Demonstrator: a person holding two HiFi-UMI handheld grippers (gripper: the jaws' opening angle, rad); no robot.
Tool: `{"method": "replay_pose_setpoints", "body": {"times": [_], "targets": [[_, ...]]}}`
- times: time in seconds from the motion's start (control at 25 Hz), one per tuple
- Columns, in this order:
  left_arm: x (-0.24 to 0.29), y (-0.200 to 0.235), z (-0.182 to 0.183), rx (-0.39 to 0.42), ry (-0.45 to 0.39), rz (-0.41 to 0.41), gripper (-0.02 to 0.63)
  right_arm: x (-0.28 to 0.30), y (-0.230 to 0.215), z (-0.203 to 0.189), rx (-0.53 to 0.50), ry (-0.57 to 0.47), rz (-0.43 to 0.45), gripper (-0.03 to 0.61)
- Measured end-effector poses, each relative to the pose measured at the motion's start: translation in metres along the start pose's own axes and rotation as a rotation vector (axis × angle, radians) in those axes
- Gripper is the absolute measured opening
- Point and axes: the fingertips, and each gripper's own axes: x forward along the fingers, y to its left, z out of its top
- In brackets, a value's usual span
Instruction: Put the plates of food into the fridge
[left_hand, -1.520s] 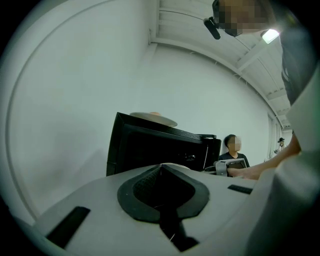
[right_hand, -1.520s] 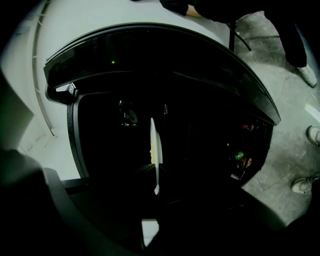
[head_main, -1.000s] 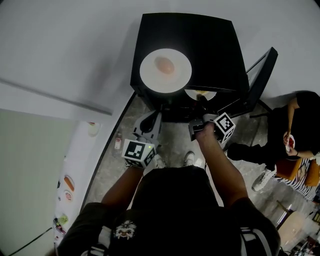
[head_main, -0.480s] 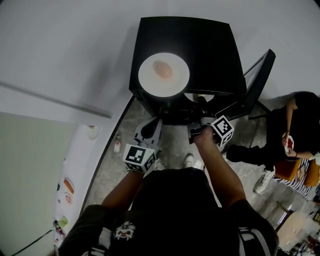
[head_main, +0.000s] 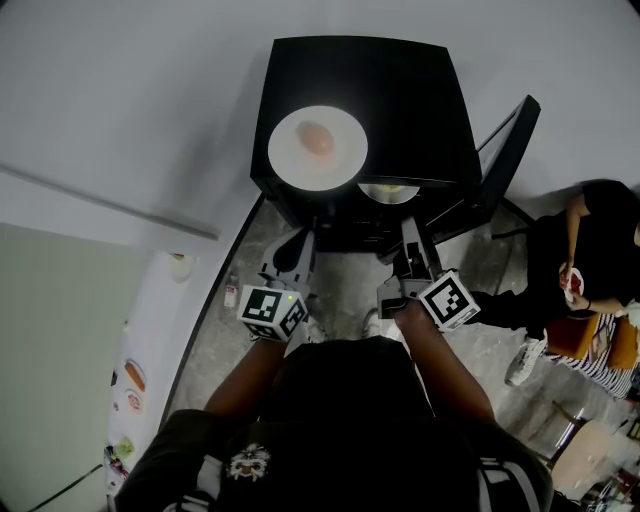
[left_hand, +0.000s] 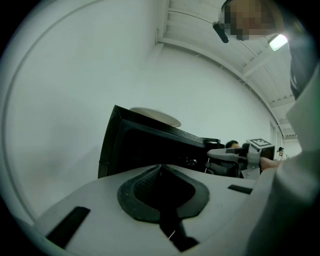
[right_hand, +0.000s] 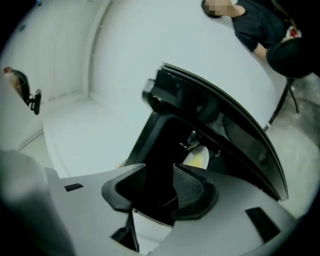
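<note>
In the head view I am facing the black fridge (head_main: 400, 90), whose door (head_main: 505, 150) is hanging open on my right. The top plate (head_main: 295, 165) is sitting on the fridge roof near its front left corner, and the inner plate (head_main: 388, 192) is lying just inside the opening. My left gripper (head_main: 297, 240) and right gripper (head_main: 412, 228) are both hovering low in front, apart from either plate. A seated person (head_main: 590, 250) is close behind the door, so pushing it wider is risking a bump there. In the left gripper view my jaws are pressed together on nothing, and the top plate is showing above me, reaching over the roof's edge. Coming up from below, I am likely to knock its rim and slide it off, so I am favouring the open air on the wall side. In the right gripper view my jaws have just been opening and are standing spread with nothing between them. The inner plate is lying straight ahead in the dark cavity. The slanting door is crowding my right, and a careless swing is liable to clip it.
</note>
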Motion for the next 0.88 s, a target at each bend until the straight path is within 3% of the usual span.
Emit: {"method": "replay_pose_setpoints", "body": {"times": [0.2, 0.44, 0.6, 0.72, 0.88], "targets": [[0.002, 0.005, 0.027, -0.043, -0.082, 0.05, 0.021, -0.015, 0.059, 0.004, -0.381, -0.019, 0.158, 0.161], [-0.007, -0.007, 0.047, 0.016, -0.119, 0.04, 0.021, -0.033, 0.095, -0.002, -0.726, -0.04, 0.23, 0.119], [-0.018, -0.01, 0.052, 0.038, -0.131, 0.051, 0.021, -0.041, 0.113, -0.003, -0.882, -0.067, 0.248, 0.052], [-0.025, -0.014, 0.054, 0.059, -0.137, 0.053, 0.021, -0.047, 0.125, -0.004, -0.953, -0.083, 0.272, 0.032], [-0.035, -0.02, 0.055, 0.09, -0.146, 0.06, 0.021, -0.055, 0.127, -0.006, -1.021, -0.091, 0.237, 0.025]]}}
